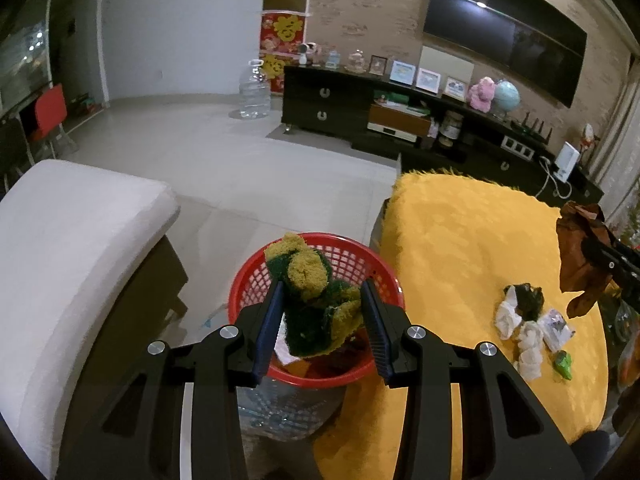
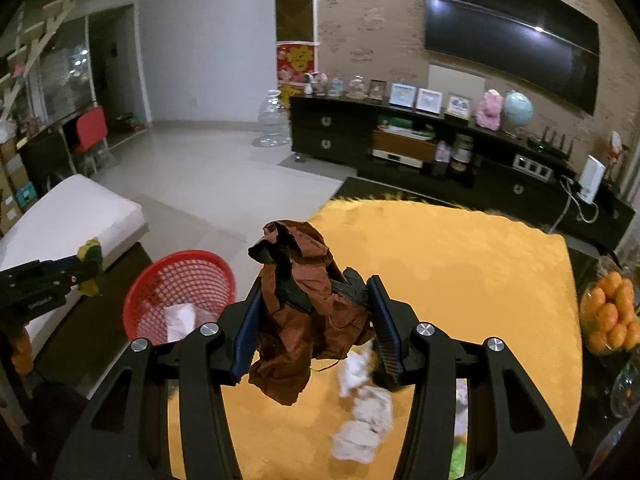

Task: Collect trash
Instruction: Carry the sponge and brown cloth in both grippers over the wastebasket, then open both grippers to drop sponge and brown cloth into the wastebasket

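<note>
My left gripper (image 1: 322, 296) is shut on a crumpled yellow-and-green sponge (image 1: 312, 292), held over the red mesh basket (image 1: 248, 284). Paper scraps lie in the bottom of the basket (image 2: 180, 276). My right gripper (image 2: 316, 292) is shut on a crumpled brown wrapper (image 2: 308, 280) above the yellow furry table cover (image 2: 460, 264). In the left wrist view the brown wrapper (image 1: 576, 248) hangs at the right edge. White tissue wads (image 1: 520, 336), a dark scrap and a green bit (image 1: 564, 364) lie on the cover. The left gripper (image 2: 86, 268) with the sponge shows at the left of the right wrist view.
A white cushioned seat (image 1: 72, 248) stands left of the basket. A bowl of oranges (image 2: 612, 316) sits at the table's right edge. A dark TV cabinet (image 1: 400, 120) with frames and a globe lines the far wall; a large water bottle (image 1: 254, 92) stands on the tiled floor.
</note>
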{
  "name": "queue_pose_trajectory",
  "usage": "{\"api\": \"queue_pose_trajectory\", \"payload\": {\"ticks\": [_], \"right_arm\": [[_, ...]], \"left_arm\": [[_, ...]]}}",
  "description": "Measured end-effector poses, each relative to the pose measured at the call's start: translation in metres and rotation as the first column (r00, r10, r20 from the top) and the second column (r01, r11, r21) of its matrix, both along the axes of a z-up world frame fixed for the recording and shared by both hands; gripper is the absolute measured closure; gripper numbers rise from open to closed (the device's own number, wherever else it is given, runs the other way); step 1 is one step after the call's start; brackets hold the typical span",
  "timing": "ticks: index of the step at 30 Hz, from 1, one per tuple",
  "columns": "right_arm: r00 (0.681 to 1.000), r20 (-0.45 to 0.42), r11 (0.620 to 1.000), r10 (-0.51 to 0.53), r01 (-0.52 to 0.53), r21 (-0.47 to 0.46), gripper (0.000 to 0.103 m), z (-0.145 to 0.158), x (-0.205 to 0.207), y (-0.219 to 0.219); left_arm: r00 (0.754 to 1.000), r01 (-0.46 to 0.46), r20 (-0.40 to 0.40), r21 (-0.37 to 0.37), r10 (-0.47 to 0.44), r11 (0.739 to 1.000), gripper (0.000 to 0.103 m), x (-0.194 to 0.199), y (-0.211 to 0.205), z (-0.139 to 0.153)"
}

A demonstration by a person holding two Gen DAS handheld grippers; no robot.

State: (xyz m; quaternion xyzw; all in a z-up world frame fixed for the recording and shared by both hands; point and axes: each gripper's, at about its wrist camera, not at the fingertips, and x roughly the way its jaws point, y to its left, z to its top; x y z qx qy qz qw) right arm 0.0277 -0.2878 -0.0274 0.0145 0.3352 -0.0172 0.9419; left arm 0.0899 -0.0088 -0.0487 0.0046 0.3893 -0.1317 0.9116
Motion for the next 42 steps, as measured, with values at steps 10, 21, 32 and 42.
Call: {"api": "queue_pose_trajectory", "payload": {"ticks": [10,21,32,42], "right_arm": [[0.995,-0.01,0.994,0.095,-0.095,0.047,0.054,-0.001,0.035,0.045],[0.986,-0.046,0.985,0.163,-0.16,0.072,0.054,-0.017,0.069,0.08],[0.973,-0.13,0.979,0.193,-0.182,0.092,0.053,-0.055,0.095,0.103],[0.963,-0.185,0.977,0.198,-0.179,0.114,0.052,-0.08,0.11,0.107]], "left_arm": [[0.999,-0.032,-0.012,-0.01,0.031,0.999,0.065,0.008,0.016,-0.006],[0.997,-0.063,-0.048,-0.004,0.063,0.998,0.065,0.025,0.023,-0.024],[0.993,-0.054,-0.105,0.01,0.055,0.998,0.065,0.047,0.02,-0.053],[0.989,-0.021,-0.147,0.046,0.028,0.999,0.064,0.055,0.012,-0.077]]}}
